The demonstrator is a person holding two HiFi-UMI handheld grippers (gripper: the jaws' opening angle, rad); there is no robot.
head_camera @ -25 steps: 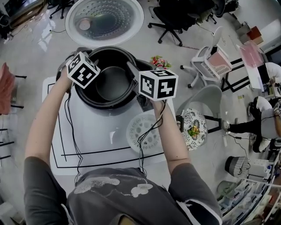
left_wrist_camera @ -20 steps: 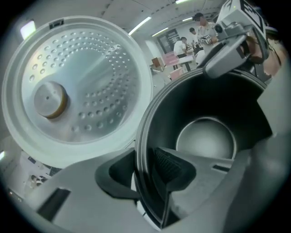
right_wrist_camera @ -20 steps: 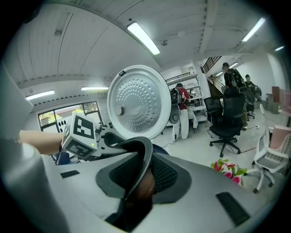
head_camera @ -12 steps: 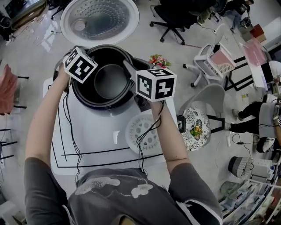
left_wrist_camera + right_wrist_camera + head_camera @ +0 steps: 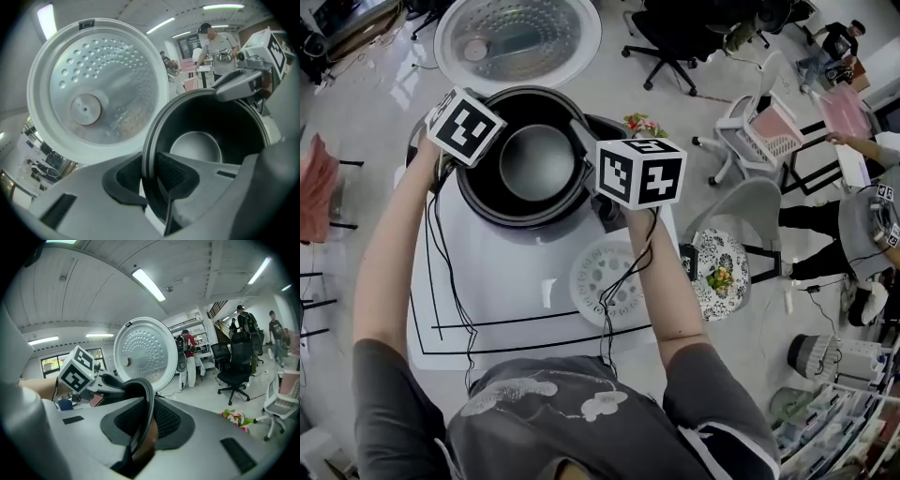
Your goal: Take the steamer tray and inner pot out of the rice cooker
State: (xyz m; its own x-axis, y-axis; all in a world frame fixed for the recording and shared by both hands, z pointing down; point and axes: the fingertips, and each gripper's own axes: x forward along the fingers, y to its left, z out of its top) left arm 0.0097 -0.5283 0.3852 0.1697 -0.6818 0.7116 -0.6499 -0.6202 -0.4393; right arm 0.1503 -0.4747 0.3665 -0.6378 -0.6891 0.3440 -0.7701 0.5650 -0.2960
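Inner pot stands upright in the mouth of the rice cooker. Its open side faces up and its axis runs vertically, and we see its grey floor ringed by dark walls. Whether its base has left the cooker's well we cannot tell.

We have it by the rim on both sides. The left gripper has its jaws narrowed onto the left edge, one ribbed pad inside the wall and one outside. The right gripper clamps the opposite edge the same way. Both pairs of jaws have just been closing, with only the thin rim between them.

The cooker sits at the far end of a white table marked with black lines. Its lid is thrown back behind the pot, and the dimpled metal inner plate faces us.

The steamer tray is out of the cooker. It lies flat on the table near the cooker's front right, a white perforated disc partly under our right forearm.

Around the table we see a pale floor, black office chairs and a white chair to the right. A small bunch of flowers lies on the floor just beyond the cooker. People stand at the room's right edge.
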